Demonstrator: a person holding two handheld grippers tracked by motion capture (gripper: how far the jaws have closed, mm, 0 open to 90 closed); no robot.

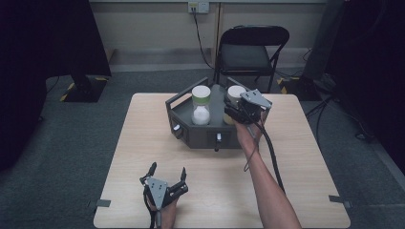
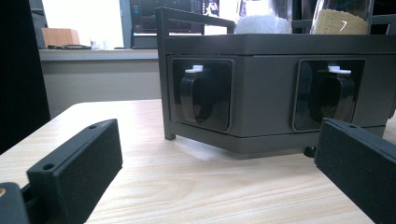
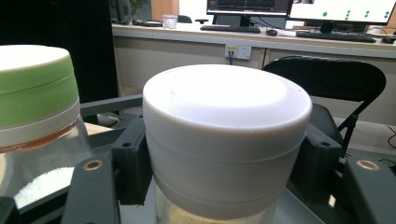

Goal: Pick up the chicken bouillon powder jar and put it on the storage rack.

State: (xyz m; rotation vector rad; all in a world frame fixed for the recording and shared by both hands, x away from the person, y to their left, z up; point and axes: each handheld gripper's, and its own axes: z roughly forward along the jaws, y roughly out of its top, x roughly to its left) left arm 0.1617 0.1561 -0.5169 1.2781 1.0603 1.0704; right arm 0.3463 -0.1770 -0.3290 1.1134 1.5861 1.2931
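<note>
- I see the pale wooden tabletop (image 1: 143,143) carrying a dark grey angular metal rack (image 1: 184,114) at its far middle.
- Two clear jars stand in it: the green-and-white-lidded jar of white grains (image 1: 201,109) on the left, the white-lidded jar of tan grains (image 3: 227,140) on the right.
- My right tool (image 1: 239,110) grips that white lid from both sides.
- My left tool (image 1: 167,174) rests near-left, jaws spread wide, empty.

One dark grey rack (image 1: 191,129) sits on the one tabletop (image 1: 143,157), and it carries two jars: one with a green-banded lid (image 1: 201,106) at 12 o'clock and one with a plain white lid (image 1: 234,93) toward 1 o'clock. Two hand-held grippers are present, the left one (image 1: 168,171) at 7 o'clock and the right one (image 1: 237,111) at 1 o'clock. One folding chair (image 1: 252,50) stands beyond the tabletop at 12 o'clock.
</note>
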